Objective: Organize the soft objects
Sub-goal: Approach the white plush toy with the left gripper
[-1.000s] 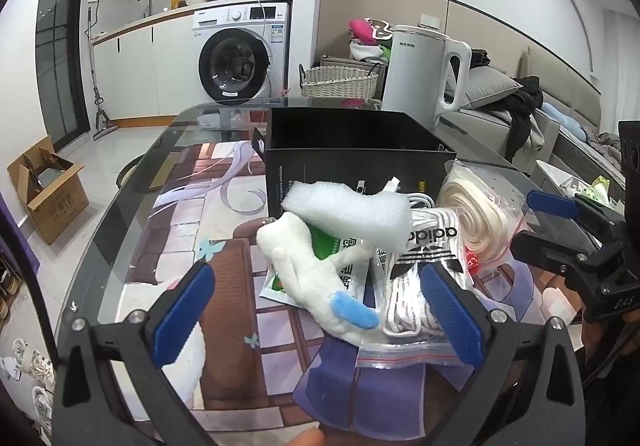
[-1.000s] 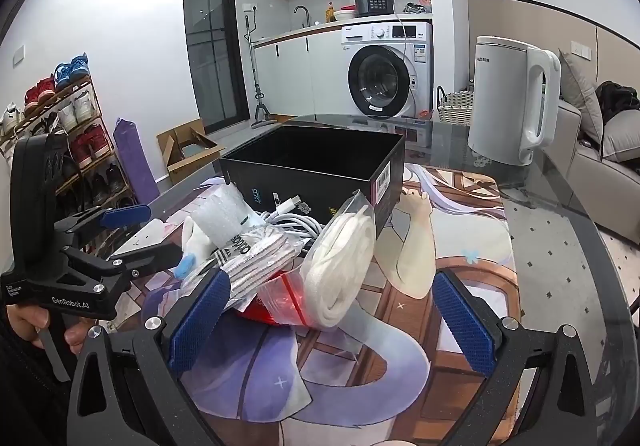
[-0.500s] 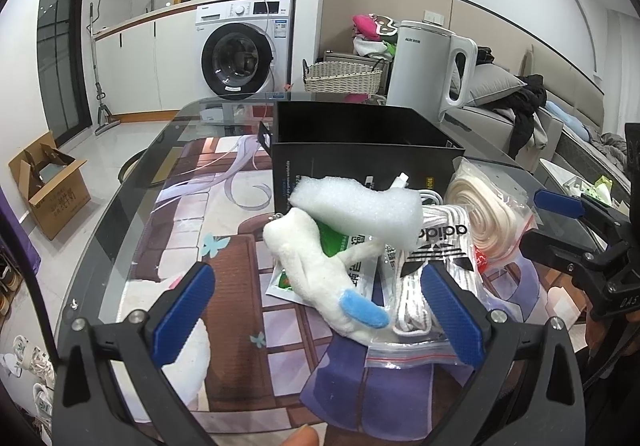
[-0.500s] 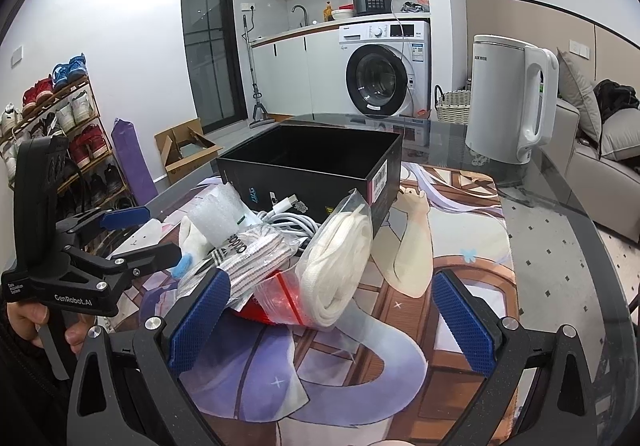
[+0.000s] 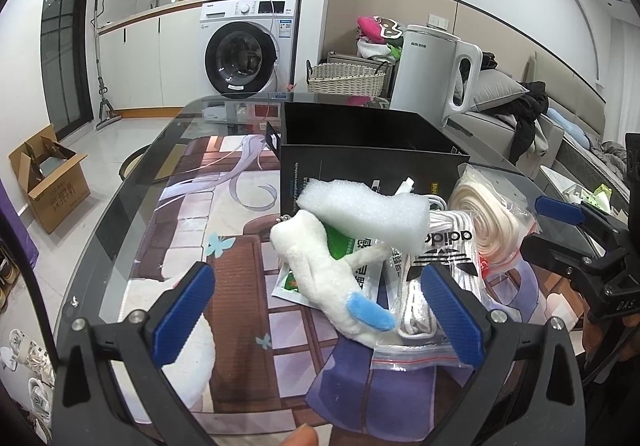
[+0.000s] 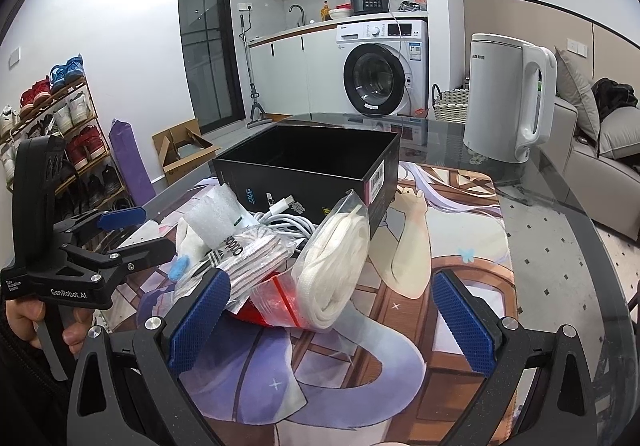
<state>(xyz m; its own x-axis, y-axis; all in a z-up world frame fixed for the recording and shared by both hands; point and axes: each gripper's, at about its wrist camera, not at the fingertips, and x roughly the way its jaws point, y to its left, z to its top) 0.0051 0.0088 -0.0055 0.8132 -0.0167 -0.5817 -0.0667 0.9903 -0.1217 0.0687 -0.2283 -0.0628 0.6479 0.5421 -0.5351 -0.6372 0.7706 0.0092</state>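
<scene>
Both grippers hover low over the glass-topped counter [image 5: 120, 202], which is covered by a printed anime-style mat [image 6: 452, 246]. The left gripper [image 5: 318, 310] has its blue-padded fingers [image 5: 182, 306] spread wide and released, grasping nothing; the white plush toy with a blue tip [image 5: 328, 278] lies on the mat between them. The right gripper [image 6: 330, 322] is likewise released, its blue fingers [image 6: 460, 320] wide apart and empty, with the clear zip bag of rolled white webbing [image 6: 340, 262] just ahead of the left finger.

The soft things sit in one heap against the front wall of the open black cardboard box [image 5: 372, 150]. A white foam block [image 5: 368, 216] rests on top of the plush toy and a green-and-white packet [image 5: 340, 246]. Beside these lies a clear bag of white striped socks marked adidas [image 5: 436, 258], and behind it a coiled white cable [image 6: 288, 222]. A tall white electric kettle [image 6: 504, 102] stands farther back on the counter, well apart from the heap.
</scene>
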